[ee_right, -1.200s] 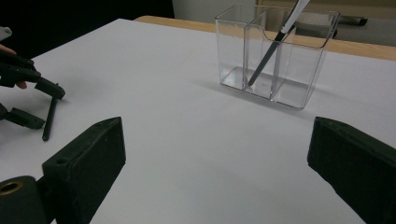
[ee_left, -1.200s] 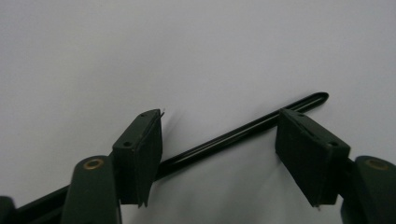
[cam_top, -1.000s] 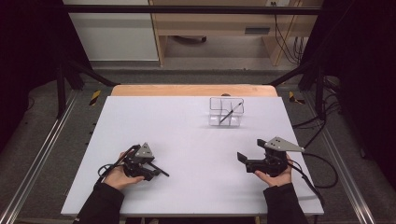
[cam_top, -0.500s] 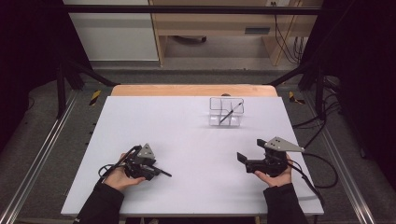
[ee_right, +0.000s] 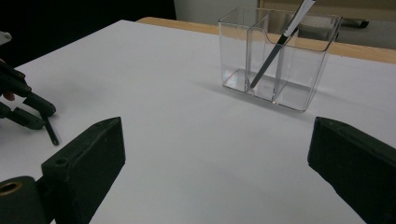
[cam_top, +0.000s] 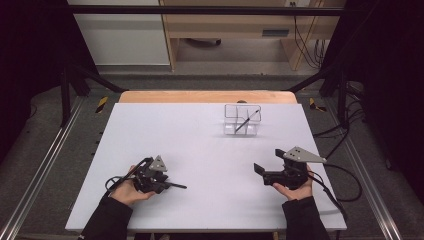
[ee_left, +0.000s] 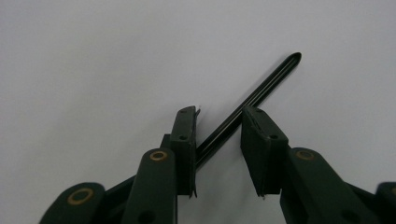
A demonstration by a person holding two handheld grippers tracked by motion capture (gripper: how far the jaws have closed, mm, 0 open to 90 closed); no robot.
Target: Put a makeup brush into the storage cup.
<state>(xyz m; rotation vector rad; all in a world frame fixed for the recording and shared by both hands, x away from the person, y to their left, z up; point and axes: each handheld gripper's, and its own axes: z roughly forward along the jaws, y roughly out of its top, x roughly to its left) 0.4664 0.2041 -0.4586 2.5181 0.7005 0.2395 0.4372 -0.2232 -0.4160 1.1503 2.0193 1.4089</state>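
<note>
A black pen (ee_left: 275,77) lies on the white table (cam_top: 190,135) at the front left. My left gripper (ee_left: 218,119) reaches down over it, and its jaws have just been closing with the pen running slantwise between them. One pad (ee_left: 187,130) is against the pen and a gap still shows at the other. From above, the pen (cam_top: 176,186) sticks out to the right of the left gripper (cam_top: 165,184). My right gripper (cam_top: 269,161) rests at the front right, open wide (ee_right: 215,140) with nothing between its jaws.
A clear two-compartment box (cam_top: 242,120) stands at the back right of the table with a second dark pen (cam_top: 246,121) leaning in it; in the right gripper view the box (ee_right: 299,70) is straight ahead. Cables trail from both grippers.
The left gripper's jaws have narrowed around the black pen. The right hand and the box have stayed put.
</note>
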